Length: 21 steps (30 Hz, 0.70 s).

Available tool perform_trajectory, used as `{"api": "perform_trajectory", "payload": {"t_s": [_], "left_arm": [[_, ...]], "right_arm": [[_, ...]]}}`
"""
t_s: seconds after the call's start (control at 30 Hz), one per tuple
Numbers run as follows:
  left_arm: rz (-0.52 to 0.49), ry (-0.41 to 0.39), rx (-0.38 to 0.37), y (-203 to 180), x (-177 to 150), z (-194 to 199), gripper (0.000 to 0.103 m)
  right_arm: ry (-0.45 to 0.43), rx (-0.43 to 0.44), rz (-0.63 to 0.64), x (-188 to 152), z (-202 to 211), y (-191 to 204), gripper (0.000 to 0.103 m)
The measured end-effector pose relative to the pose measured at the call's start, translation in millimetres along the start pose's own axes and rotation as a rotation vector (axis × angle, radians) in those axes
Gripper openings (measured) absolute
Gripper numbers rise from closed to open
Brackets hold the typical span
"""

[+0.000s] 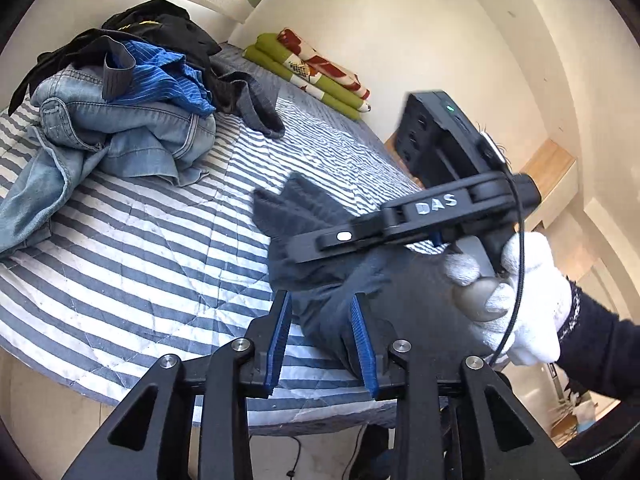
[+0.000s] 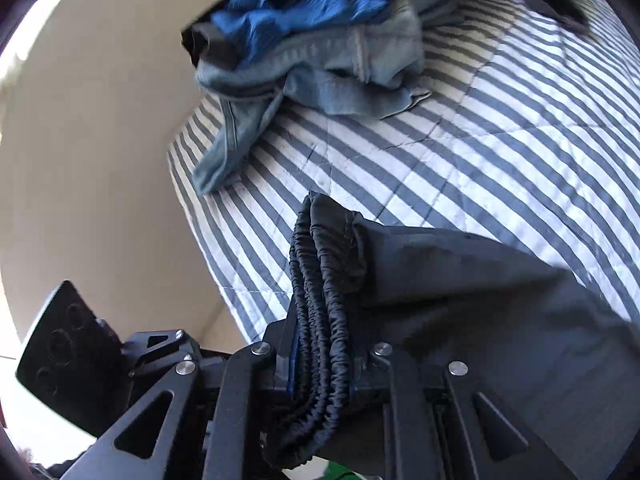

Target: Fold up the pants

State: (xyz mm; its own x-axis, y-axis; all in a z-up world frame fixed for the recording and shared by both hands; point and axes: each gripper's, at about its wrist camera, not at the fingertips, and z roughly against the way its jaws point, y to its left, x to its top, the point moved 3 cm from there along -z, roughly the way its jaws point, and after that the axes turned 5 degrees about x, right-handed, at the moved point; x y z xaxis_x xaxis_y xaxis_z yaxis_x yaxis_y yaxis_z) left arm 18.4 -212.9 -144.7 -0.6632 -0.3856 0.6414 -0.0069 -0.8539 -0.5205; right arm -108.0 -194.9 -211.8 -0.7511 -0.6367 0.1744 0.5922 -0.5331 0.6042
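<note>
Dark navy pants hang bunched over the near edge of the striped bed. In the right wrist view my right gripper is shut on their gathered elastic waistband, and the rest of the fabric spreads to the right. The left wrist view shows that right gripper from the side, held by a white-gloved hand, with cloth sticking up past its tip. My left gripper is open just below it. Its blue pads stand on either side of a fold of the pants without pinching it.
A heap of clothes lies at the far left of the striped bedcover: light jeans, a blue striped garment, black items. Folded green and red bedding sits by the wall. A wooden bedside shelf stands right.
</note>
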Motion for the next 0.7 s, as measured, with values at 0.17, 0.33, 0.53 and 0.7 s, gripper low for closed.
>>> {"api": "perform_trajectory", "payload": {"t_s": [0.17, 0.33, 0.53, 0.7], "left_arm": [[-0.061, 0.042, 0.049, -22.5, 5.6, -18.4, 0.033], [-0.186, 0.112, 0.001, -82.6, 14.4, -68.2, 0.033], [-0.359, 0.207, -0.099, -193.7, -5.3, -111.4, 0.033], [-0.485, 0.318, -0.164, -273.9, -41.1, -171.4, 0.033]], "right_arm": [[-0.174, 0.038, -0.08, -29.6, 69.7, -27.3, 0.015], [-0.368, 0.026, -0.156, -71.5, 164.9, -71.2, 0.015], [-0.566, -0.15, -0.296, -162.6, 294.0, -155.1, 0.014], [-0.614, -0.369, -0.473, -244.6, 363.5, -249.7, 0.014]]}}
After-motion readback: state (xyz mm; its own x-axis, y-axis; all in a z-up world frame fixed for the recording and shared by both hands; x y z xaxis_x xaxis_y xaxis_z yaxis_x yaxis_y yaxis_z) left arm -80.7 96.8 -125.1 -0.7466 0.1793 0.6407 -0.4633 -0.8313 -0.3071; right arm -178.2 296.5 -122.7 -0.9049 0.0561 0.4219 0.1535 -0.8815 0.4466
